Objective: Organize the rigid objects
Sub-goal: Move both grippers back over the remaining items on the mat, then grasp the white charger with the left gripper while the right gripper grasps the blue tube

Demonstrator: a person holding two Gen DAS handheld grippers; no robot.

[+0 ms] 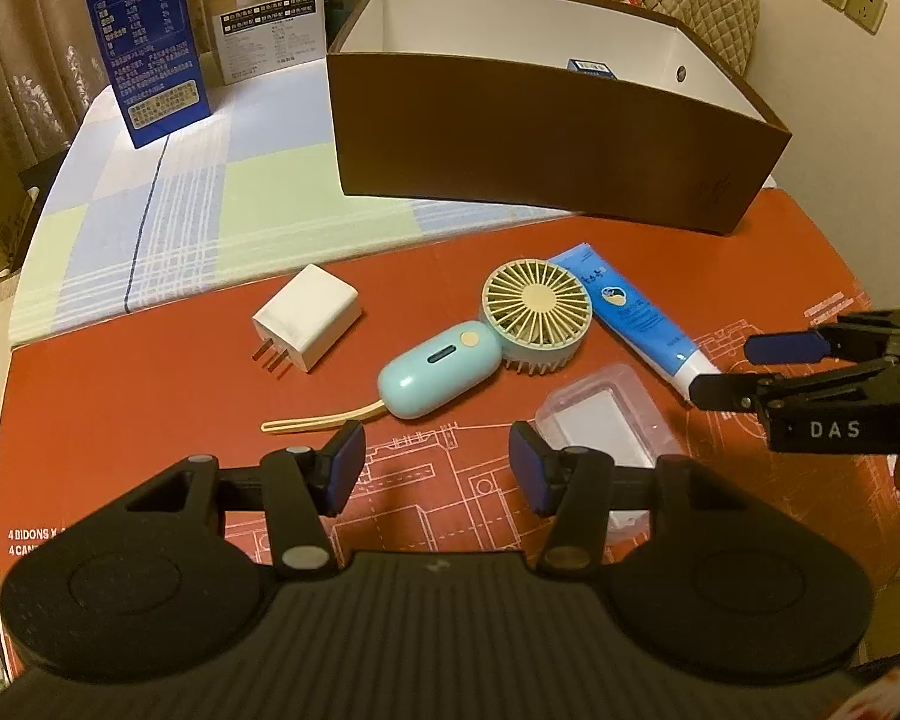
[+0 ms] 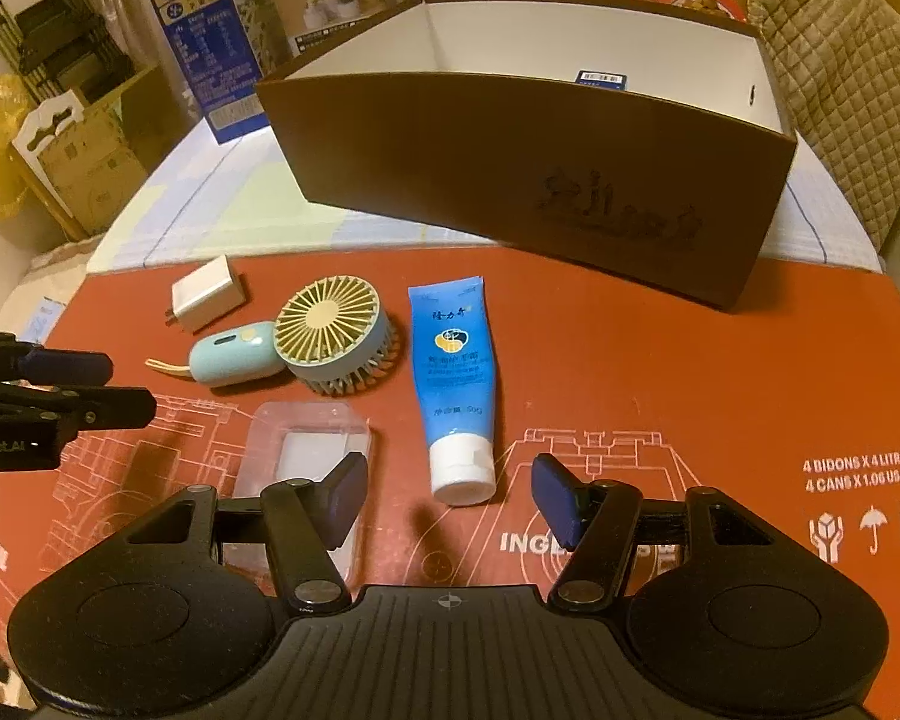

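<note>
Red cardboard (image 1: pixel 150 408) covers the near desk; on it lie a white charger (image 1: pixel 306 317), a mint handheld fan (image 1: pixel 498 330), a blue tube (image 2: pixel 455 384) and a clear plastic case (image 2: pixel 306 450), all in front of the brown box (image 1: pixel 546 144); a small blue carton (image 1: pixel 591 68) sits inside that box; left tongs (image 1: pixel 437 474) and right tongs (image 2: pixel 450 501) both hover with jaws apart, holding nothing, the right ones just short of the tube's white cap.

Blue milk carton (image 1: pixel 144 42) upright on plaid tablecloth (image 1: pixel 168 222); quilted cushion (image 2: pixel 840 96) behind.
</note>
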